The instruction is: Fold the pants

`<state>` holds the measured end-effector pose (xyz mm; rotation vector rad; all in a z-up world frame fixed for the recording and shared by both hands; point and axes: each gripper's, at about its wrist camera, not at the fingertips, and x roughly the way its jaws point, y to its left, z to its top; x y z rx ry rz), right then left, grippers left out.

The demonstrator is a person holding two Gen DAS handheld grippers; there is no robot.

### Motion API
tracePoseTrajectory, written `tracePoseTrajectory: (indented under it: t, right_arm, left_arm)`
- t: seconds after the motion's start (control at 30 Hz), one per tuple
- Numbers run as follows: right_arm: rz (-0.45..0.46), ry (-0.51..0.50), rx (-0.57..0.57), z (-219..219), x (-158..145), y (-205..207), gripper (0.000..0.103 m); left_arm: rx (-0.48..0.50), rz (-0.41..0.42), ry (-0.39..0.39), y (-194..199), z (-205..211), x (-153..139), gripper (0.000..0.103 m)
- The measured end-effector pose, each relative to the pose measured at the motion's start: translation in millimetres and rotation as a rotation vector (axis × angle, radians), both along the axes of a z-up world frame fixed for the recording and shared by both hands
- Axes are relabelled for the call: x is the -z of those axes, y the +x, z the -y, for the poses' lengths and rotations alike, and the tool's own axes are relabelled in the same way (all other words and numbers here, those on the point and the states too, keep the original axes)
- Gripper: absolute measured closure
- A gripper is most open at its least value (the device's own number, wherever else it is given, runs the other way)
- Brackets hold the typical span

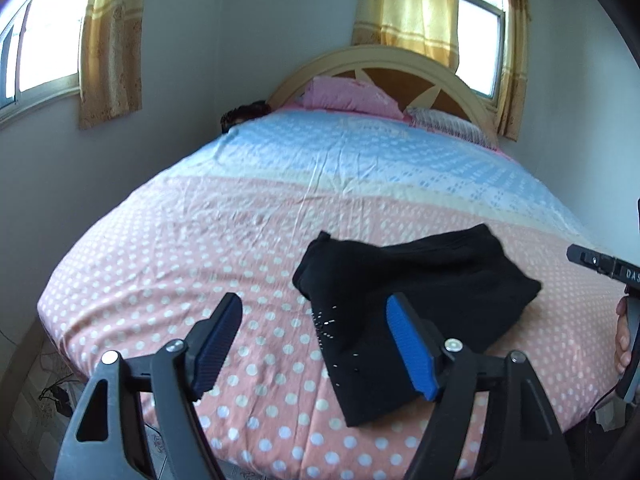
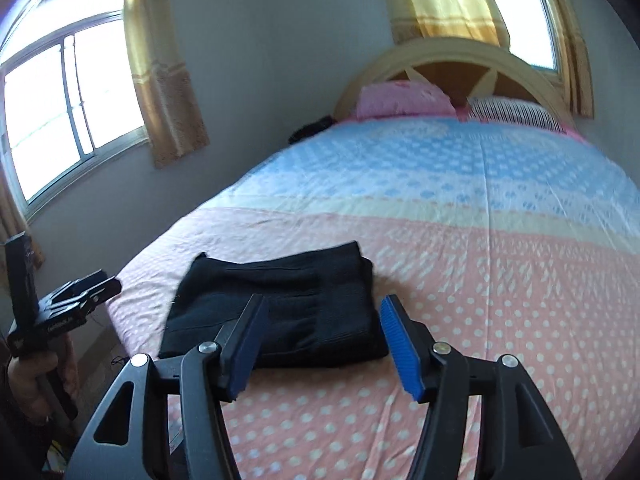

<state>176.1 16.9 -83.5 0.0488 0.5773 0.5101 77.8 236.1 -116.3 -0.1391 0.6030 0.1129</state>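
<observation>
Pants [image 1: 416,304] black, folded into a compact stack, lay flat on the bed [image 1: 200,264], on the pink dotted part of the sheet, near the foot edge. In right wrist view pants [image 2: 280,316] showed as a neat rectangle, layered edges visible on the near and right sides. Small white specks on the fabric near the left corner in left wrist view.

Left gripper [image 1: 314,344] open wide, nothing between the pads, hovered above the near edge of the bed; blue right pad [image 1: 408,348] overlapped the pants in view, contact could not be told. Left pad over bare sheet.

Right gripper [image 2: 320,344] also open, empty, held above the near edge of the pants, not gripping. Left pad [image 2: 248,348] lined up over the stack, right pad over sheet just beside it.

Left gripper [image 2: 72,300] also seen at far left of right wrist view, in a hand [image 2: 24,384], off the bed side. Part of right gripper [image 1: 600,266] seen at right edge of left wrist view, with fingers [image 1: 622,344] on its handle.

Pink pillow [image 1: 348,94] and striped pillow [image 1: 448,124] at the headboard [image 1: 400,60], well apart from the pants. Blue patterned sheet on the far half. Windows with yellow curtains [image 1: 110,40] behind. Slight motion blur in both views.
</observation>
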Motion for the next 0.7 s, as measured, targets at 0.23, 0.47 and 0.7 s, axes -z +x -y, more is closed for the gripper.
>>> tracePoseTrajectory:
  t: [0.23,0.47,0.7]
  right_arm:
    - [0.103,-0.044,-0.014,-4.8,-27.5,-47.6,0.043]
    - [0.13,-0.049,-0.003,-0.5,-35.8,-61.4,0.042]
    - [0.15,-0.035,0.013,8.0,-41.9,-69.5,0.042]
  left_arm:
    - [0.031,0.114,0.006,-22.4,14.1,-38.4,0.011]
    - [0.068,0.16,0.019,-29.7,25.8,-53.6,0.007]
    - [0.054,0.175,0.022,-32.8,27.6,-57.5,0.007]
